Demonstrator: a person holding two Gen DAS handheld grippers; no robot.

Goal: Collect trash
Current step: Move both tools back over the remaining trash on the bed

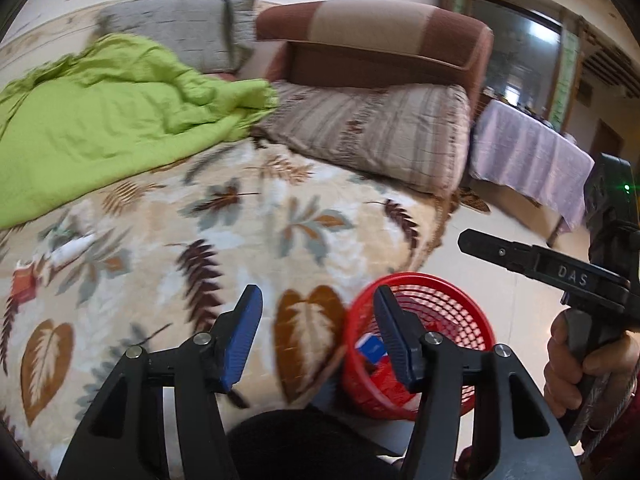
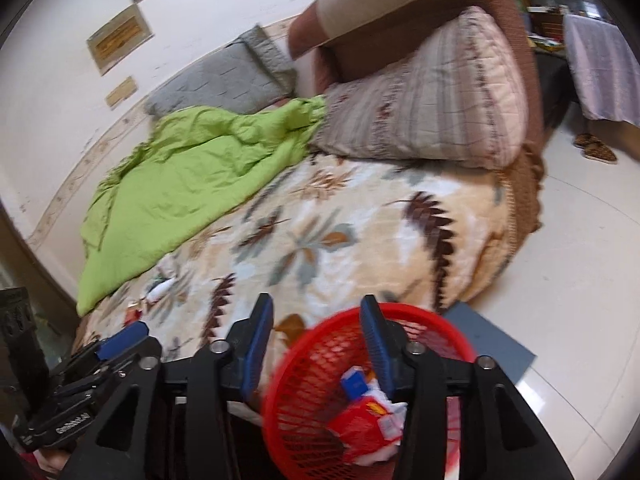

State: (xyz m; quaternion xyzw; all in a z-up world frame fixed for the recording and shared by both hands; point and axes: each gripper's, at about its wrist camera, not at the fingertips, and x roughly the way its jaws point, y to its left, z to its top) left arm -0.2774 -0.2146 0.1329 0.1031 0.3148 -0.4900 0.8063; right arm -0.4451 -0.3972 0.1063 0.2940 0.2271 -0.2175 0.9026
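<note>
A red mesh basket (image 1: 460,312) stands on the floor by the bed and holds red, blue and white wrappers (image 2: 360,416). It also shows in the right wrist view (image 2: 304,396). My left gripper (image 1: 316,300) is open and empty above the bed edge and basket rim. My right gripper (image 2: 318,312) is open and empty over the basket. A white wrapper (image 1: 74,248) and a red wrapper (image 1: 26,282) lie on the leaf-patterned blanket (image 1: 240,240) at the left; they also show in the right wrist view (image 2: 158,290).
A green quilt (image 1: 100,120) lies bunched on the bed. A striped pillow (image 1: 380,132), a grey pillow (image 1: 180,28) and a brown headboard (image 1: 380,36) are at the bed's far end. A cloth-covered table (image 1: 532,156) stands right. A grey mat (image 2: 496,348) lies on the floor.
</note>
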